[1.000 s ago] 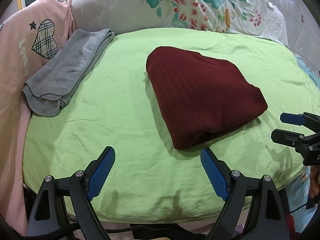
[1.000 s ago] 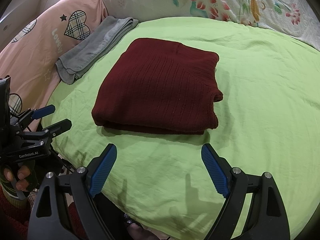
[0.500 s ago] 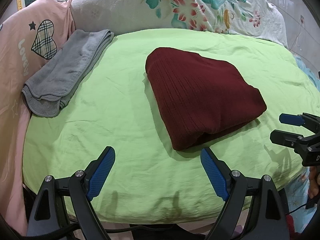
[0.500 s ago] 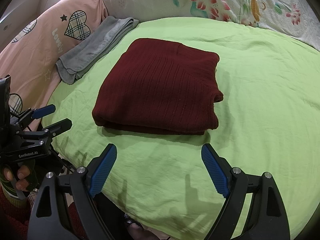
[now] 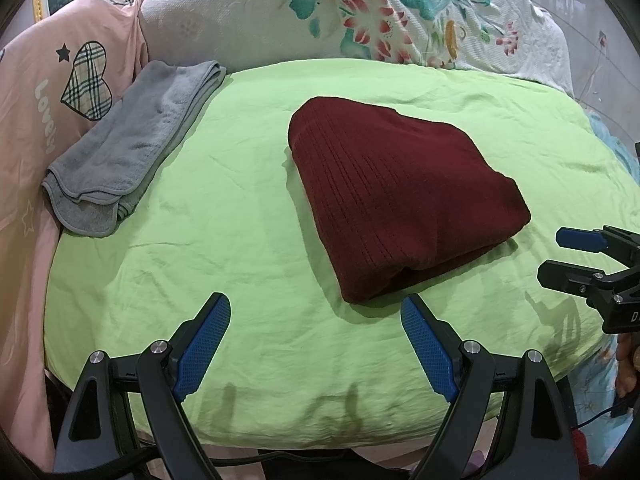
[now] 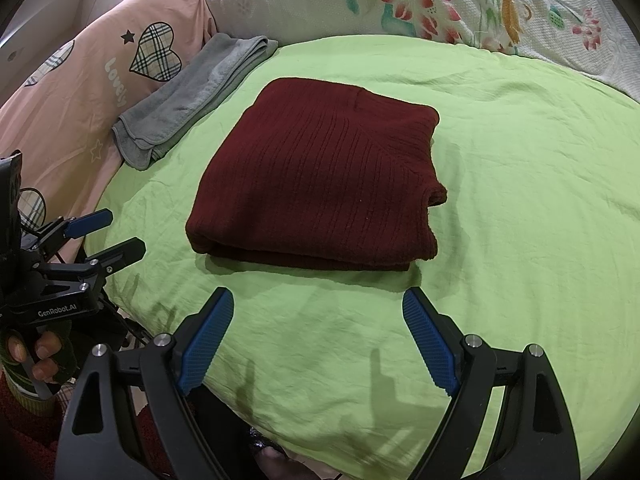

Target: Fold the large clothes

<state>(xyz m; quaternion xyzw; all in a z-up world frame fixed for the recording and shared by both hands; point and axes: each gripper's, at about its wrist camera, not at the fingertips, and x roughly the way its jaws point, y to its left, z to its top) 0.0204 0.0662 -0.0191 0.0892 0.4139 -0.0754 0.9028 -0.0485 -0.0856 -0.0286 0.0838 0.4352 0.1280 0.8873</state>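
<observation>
Green sheet [image 5: 224,240] covers the bed, and your dark red sweater [image 5: 396,200] lies folded in a thick stack at its middle, with a folded grey towel [image 5: 132,152] well apart from the sweater toward the pink heart-print pillow [image 5: 60,92]. You hold both tools just short of the sweater's near edge: left gripper [image 5: 316,344] with jaws spread wide and empty, right gripper [image 6: 318,338] likewise spread, neither touching the sweater

Pink quilt [image 5: 24,152] runs off frame; its lettering [image 5: 45,116] perhaps reads "Lovely"
</observation>
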